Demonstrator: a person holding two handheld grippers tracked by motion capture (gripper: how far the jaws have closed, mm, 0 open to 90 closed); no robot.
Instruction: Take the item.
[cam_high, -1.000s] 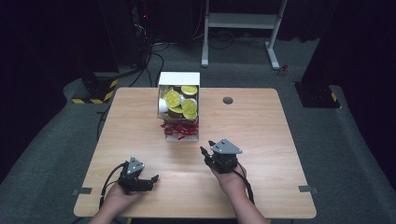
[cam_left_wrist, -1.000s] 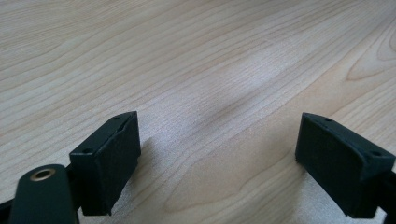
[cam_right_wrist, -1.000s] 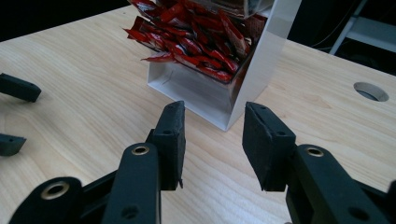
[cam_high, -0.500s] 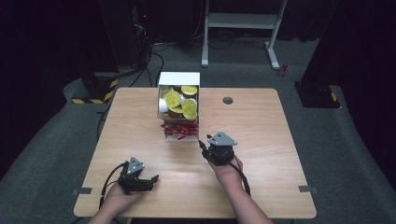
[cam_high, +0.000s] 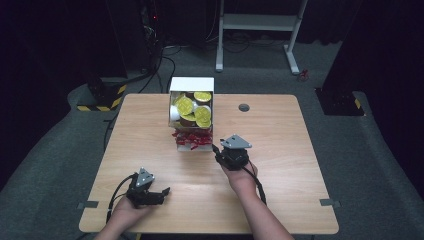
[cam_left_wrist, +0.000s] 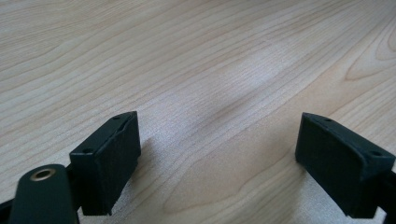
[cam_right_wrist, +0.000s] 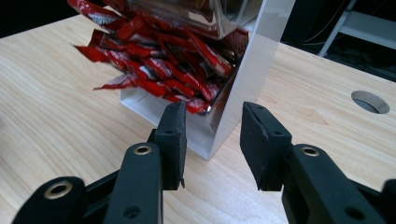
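1. Because the right gripper view is cropped at the top, the upper tier of the white two-tier display box (cam_right_wrist: 254, 70) is cut off there, and what shows behind its clear front panel is hard to make out.
2. In the high view that upper tier holds round cups with yellow-green lids (cam_high: 194, 111), too small to tell apart or count.
3. The red foil sachets (cam_right_wrist: 159, 60) in the lower tier lie heaped over one another, so single packets cannot be separated; some spill over the front lip.
4. The right gripper (cam_right_wrist: 212, 140) has its black jaws partly apart with nothing between the pads; it grasps nothing and touches nothing.
5. Just ahead of its jaws stands the near corner of the white box, and the sachets lie ahead and to the left of the left-hand jaw, close but apart from it.
6. A round hole in the wooden table (cam_right_wrist: 370, 101) lies farther ahead, to the right of the right-hand jaw.
7. In the high view the right gripper (cam_high: 218, 148) carries a grey three-cornered plate, which covers most of its body, and the hand behind it rests on the light wooden table (cam_high: 280, 130).
8. The left gripper (cam_left_wrist: 219, 154) has its jaws spread wide over bare wood, holding nothing, low over the tabletop.
9. In the high view the left gripper (cam_high: 165, 191) sits near the table's front edge, well apart from the box, its jaws pointing to the right.
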